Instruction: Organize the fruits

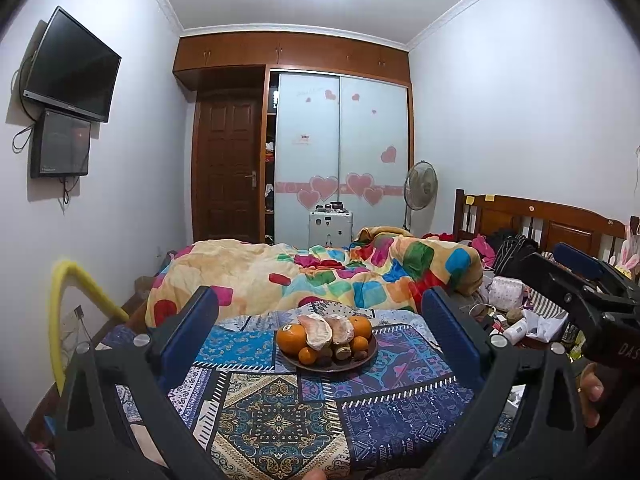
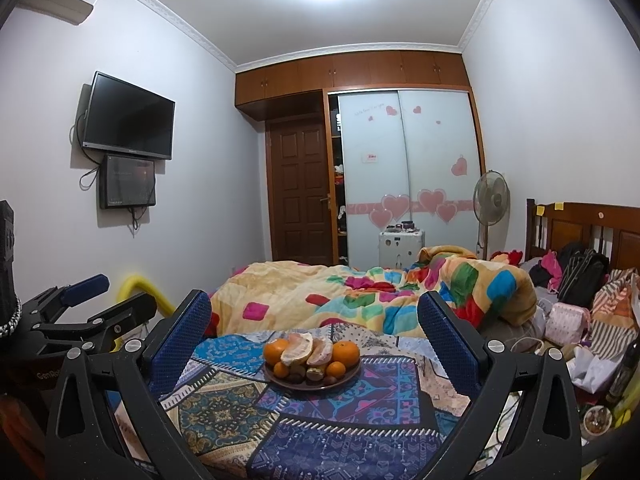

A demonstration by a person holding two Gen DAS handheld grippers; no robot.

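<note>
Both grippers are held up off the patterned cloth [image 1: 280, 412], side by side, each looking across it at the same plate of fruit [image 1: 327, 364]. The left gripper [image 1: 320, 344] has its blue-padded fingers [image 1: 202, 316] spread wide with nothing between them; the dark plate sits straight ahead of it, framed in the gap and well clear of both pads. On the plate, a large orange [image 1: 291, 338] with a sticker lies toward the left finger's side, a second orange [image 1: 361, 326] lies toward the right finger's side, and two peeled pale-pink citrus pieces [image 1: 318, 330] lean together between them. Smaller oranges [image 1: 308, 355] and a few brownish items that are too small to identify sit along the near rim. The right gripper [image 2: 314, 344] is likewise opened wide and holds nothing, with the same plate [image 2: 312, 384] ahead of it and slightly toward its left finger. Each tool shows in the other's view: the right gripper's black body juts in at the far right of the left camera, and the left one appears at the far left of the right camera. Beyond the plate, farther out from both tools, a bright patchwork quilt [image 1: 320, 276] is heaped on the bed, and a wardrobe [image 2: 404, 172] with pink heart stickers stands at the far wall.
</note>
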